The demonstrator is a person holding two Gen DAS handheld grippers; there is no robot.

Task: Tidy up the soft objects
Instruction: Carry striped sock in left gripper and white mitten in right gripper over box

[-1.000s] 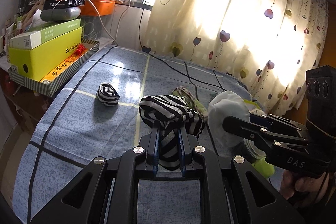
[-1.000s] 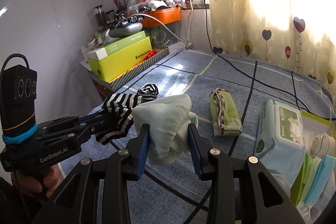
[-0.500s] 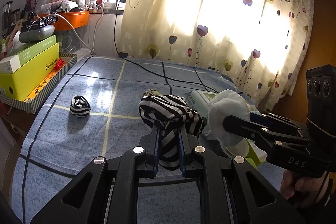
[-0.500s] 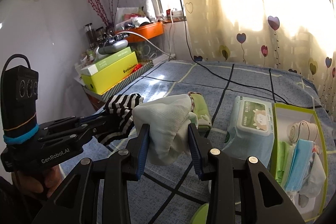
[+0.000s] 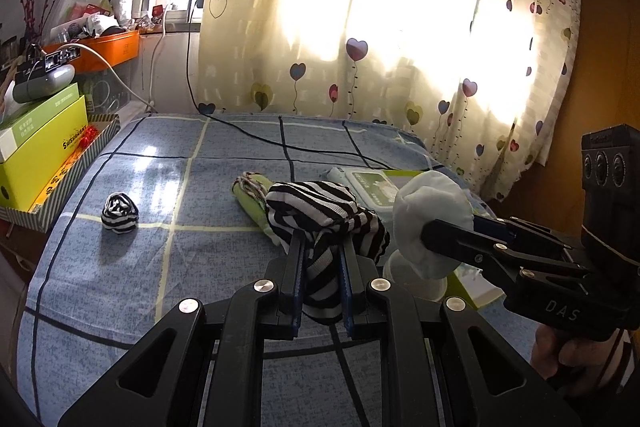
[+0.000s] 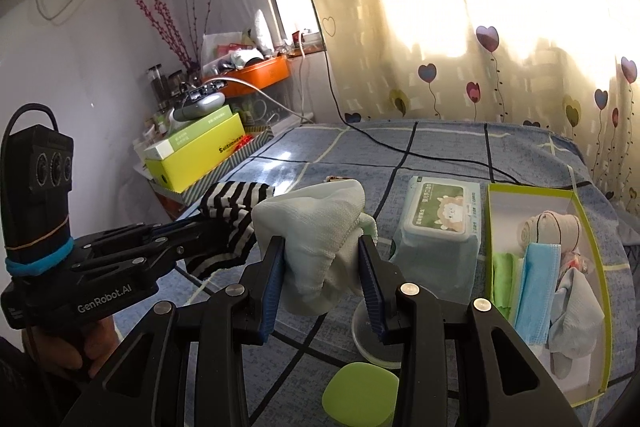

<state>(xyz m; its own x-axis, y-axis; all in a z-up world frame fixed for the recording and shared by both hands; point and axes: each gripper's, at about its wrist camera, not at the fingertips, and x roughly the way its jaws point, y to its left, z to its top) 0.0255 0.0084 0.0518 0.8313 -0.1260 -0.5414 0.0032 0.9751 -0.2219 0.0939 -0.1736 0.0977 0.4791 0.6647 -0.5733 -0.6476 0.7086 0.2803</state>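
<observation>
Between the pads of the left hand-held gripper (image 5: pixel 320 279) hangs a striped sock (image 5: pixel 320 223), pinched narrow at its middle with the top bunched above the jaws and the tail drooping below. Just to its right, the right hand-held gripper (image 6: pixel 326 283) clamps a pale sock (image 6: pixel 316 227) the same way, jaws narrow on a loose wad of cloth. Both are carried above the bed (image 5: pixel 192 239), side by side and close to touching.

The likely goal is the green-rimmed box (image 6: pixel 600 267) at the near right, already packed with a rolled sock (image 6: pixel 552 227), a blue mask (image 6: pixel 536 291) and other soft pieces. Room is tight, so a sock released too high or off-centre could catch the rim and slide onto the bed. Each grip holds only a fold, and the loose ends could snag on the wipes pack (image 6: pixel 440 215) or on the small white dish (image 6: pixel 368 339) and green lid (image 6: pixel 360 395) lying below the right jaws. With the two tools this close, one could brush the other's sock and tug it free.

Farther left, a balled striped sock (image 5: pixel 119 213) and a green folded cloth (image 5: pixel 256 195) lie on the bed, waiting. The black cable (image 5: pixel 280 143) across the far side could catch a reaching tool.
</observation>
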